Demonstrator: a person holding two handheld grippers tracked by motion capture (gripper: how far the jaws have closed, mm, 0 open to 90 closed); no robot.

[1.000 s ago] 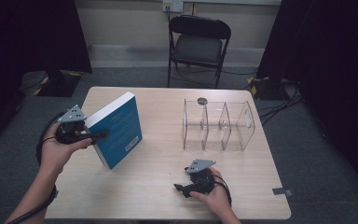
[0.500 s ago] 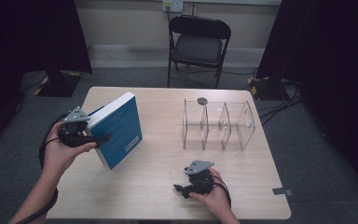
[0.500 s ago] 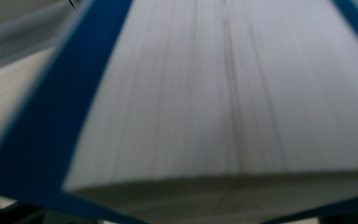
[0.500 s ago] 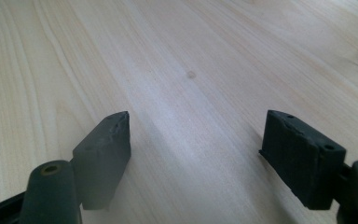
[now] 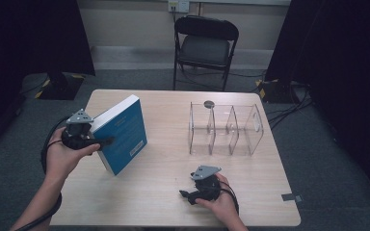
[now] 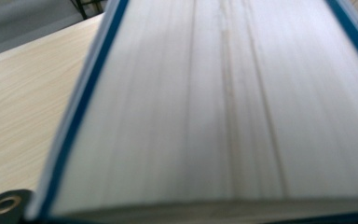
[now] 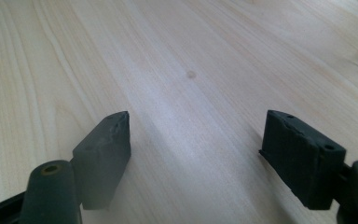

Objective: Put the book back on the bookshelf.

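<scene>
A thick blue book (image 5: 123, 132) stands tilted on its lower edge on the left half of the table (image 5: 173, 159). My left gripper (image 5: 107, 141) reaches in from the left, one black finger lying across the blue cover. Its jaws have just been closing with the book between them, and they press on it. In the left gripper view the book's white page edge (image 6: 214, 102) lies right in front of the camera. My right gripper (image 5: 187, 195) rests near the table's front edge, pointing left. Its jaws stand open (image 7: 196, 126) over bare wood, with nothing between them.
A clear acrylic rack (image 5: 226, 130) with several upright dividers stands on the right half of the table. A small dark round thing (image 5: 209, 103) lies at its far left corner. A black folding chair (image 5: 204, 45) stands behind the table.
The left hand has reset its hold slightly at the book's edge. The book keeps its tilt and place. The right gripper has not moved.
</scene>
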